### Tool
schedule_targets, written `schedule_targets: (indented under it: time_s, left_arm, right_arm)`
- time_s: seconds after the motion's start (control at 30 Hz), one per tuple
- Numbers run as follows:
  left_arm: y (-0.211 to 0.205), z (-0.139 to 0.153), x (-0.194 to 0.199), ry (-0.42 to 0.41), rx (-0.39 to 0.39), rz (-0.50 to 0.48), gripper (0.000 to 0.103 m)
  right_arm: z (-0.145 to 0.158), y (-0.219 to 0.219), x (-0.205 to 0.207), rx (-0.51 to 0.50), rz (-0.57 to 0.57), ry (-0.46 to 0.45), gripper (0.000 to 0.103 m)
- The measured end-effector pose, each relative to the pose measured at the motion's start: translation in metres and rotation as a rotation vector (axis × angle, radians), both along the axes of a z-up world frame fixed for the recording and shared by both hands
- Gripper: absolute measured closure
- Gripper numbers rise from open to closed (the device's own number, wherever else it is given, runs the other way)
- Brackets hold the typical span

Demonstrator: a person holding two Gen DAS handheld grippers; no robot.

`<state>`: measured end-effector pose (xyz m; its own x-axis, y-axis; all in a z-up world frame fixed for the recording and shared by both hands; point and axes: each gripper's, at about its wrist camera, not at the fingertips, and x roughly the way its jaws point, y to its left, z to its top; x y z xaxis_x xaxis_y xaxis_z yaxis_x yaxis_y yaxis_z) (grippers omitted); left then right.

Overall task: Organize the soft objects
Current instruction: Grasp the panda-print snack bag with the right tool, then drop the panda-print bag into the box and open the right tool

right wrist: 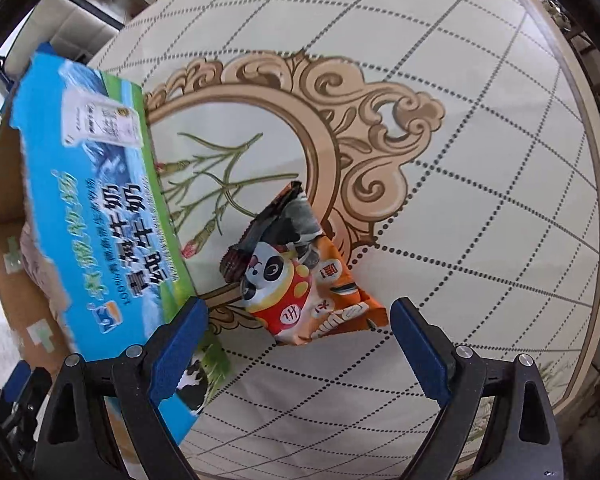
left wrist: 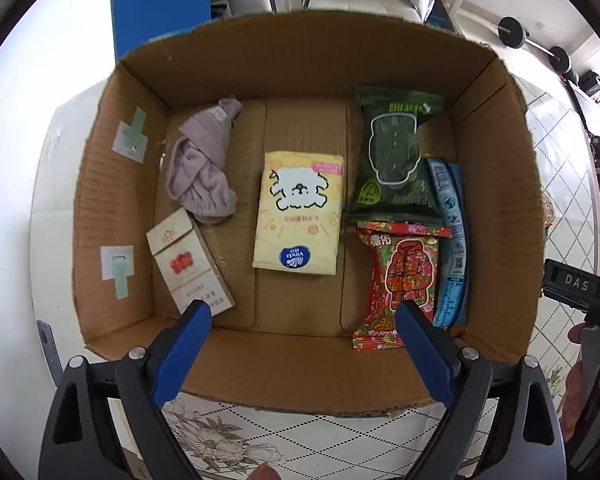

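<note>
The left gripper (left wrist: 302, 314) hung wide open above the box (left wrist: 300, 60), holding nothing, looking down into it. Going left to right across the box floor, I counted six things: one white carton (left wrist: 188, 262) against the left wall, one lilac cloth (left wrist: 204, 164) bunched behind it, one yellow tissue pack (left wrist: 300, 212) in the middle, one green pouch (left wrist: 396, 152) at the back right, one red pouch (left wrist: 404, 280) in front of it, and one blue packet (left wrist: 452, 240) standing on edge along the right wall.

Outside the box, to its right on the patterned table (right wrist: 480, 140), lay one panda snack bag (right wrist: 300, 272), the only loose thing I could see. The right gripper (right wrist: 298, 318) was spread wide and empty, and the bag sat just ahead of it, its near end between the two fingers, perhaps a shade toward the right one. Its long axis ran away from the gripper, leaning a little left, so the fingers stood on either side of the bag's narrow width. The box's printed blue side (right wrist: 100, 208) was close on the left, just beside the left finger (right wrist: 178, 338).

The right hand was clearly the nearer one. I judged it needed only to ease forward and close; the box wall left little room on that side.
</note>
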<state>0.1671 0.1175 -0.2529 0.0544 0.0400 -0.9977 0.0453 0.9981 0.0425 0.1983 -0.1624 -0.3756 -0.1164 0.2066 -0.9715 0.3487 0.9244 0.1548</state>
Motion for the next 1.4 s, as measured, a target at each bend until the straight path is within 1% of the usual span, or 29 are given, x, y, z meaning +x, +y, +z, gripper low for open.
schedule_targets:
  time_s: [0.03,0.07,0.1,0.13,0.17,0.27,0.33,0.4,0.47,0.53,0.6,0.67,0.73,0.8,0.9,1.0,1.07,1.13,1.27,1.4]
  left_arm:
    - [0.001,-0.002,0.000,0.005,-0.002,0.003,0.009]
    - [0.001,-0.004,0.000,0.009,-0.005,0.006,0.009]
    - [0.001,-0.006,0.000,0.012,-0.006,0.008,0.009]
    - [0.001,-0.007,-0.001,0.013,-0.005,0.008,0.009]
    - [0.001,-0.006,-0.001,0.012,-0.003,0.008,0.009]
    - [0.004,0.000,-0.002,-0.002,0.002,0.013,0.009]
    - [0.011,0.006,0.000,-0.014,-0.008,0.023,0.009]
    - [0.017,0.018,0.001,-0.036,-0.020,0.036,0.009]
    - [0.023,0.034,0.002,-0.059,-0.043,0.041,0.009]
    - [0.027,0.051,0.005,-0.078,-0.056,0.032,0.009]
    - [0.032,0.066,0.011,-0.094,-0.066,0.017,0.009]
    - [0.036,0.077,0.019,-0.102,-0.069,0.002,0.009]
    - [0.042,0.082,0.031,-0.110,-0.070,-0.018,0.009]
    - [0.050,0.084,0.044,-0.124,-0.065,-0.024,0.009]
    - [0.061,0.080,0.064,-0.145,-0.052,-0.023,0.009]
    - [0.072,0.069,0.084,-0.138,-0.025,-0.026,0.009]
    - [0.080,0.059,0.097,-0.127,-0.019,-0.030,0.009]
    - [0.088,0.045,0.110,-0.104,-0.013,-0.026,0.009]
    - [0.101,0.027,0.127,-0.076,-0.025,-0.007,0.009]
    - [0.106,0.014,0.138,-0.057,-0.029,0.001,0.009]
  right_arm:
    - [-0.004,0.001,-0.001,-0.011,0.008,-0.003,0.013]
    - [-0.009,0.002,-0.001,-0.028,0.021,-0.003,0.031]
    - [-0.013,0.003,-0.001,-0.033,0.031,0.003,0.046]
    - [-0.014,0.002,-0.002,-0.021,0.022,-0.013,0.049]
    - [-0.013,0.001,-0.003,-0.023,0.015,-0.022,0.056]
    - [-0.007,-0.002,-0.005,-0.067,0.013,-0.022,0.059]
    - [0.006,-0.008,-0.008,-0.041,-0.026,-0.033,0.060]
    - [0.029,-0.006,-0.008,-0.023,-0.054,-0.064,0.060]
    - [0.064,-0.006,-0.008,0.016,-0.075,-0.117,0.060]
    - [0.095,0.000,-0.007,0.056,-0.068,-0.162,0.060]
    - [0.128,0.017,-0.002,0.086,-0.031,-0.207,0.060]
    - [0.151,0.036,0.007,0.124,0.000,-0.241,0.060]
    - [0.166,0.063,0.019,0.170,0.041,-0.255,0.060]
    - [0.171,0.093,0.030,0.190,0.086,-0.260,0.060]
    - [0.167,0.127,0.052,0.193,0.129,-0.262,0.060]
    - [0.151,0.154,0.075,0.202,0.150,-0.244,0.060]
    - [0.138,0.169,0.091,0.196,0.169,-0.238,0.060]
    - [0.126,0.179,0.106,0.176,0.187,-0.223,0.060]
    - [0.100,0.195,0.128,0.162,0.200,-0.197,0.060]
    - [0.085,0.204,0.143,0.144,0.205,-0.185,0.060]
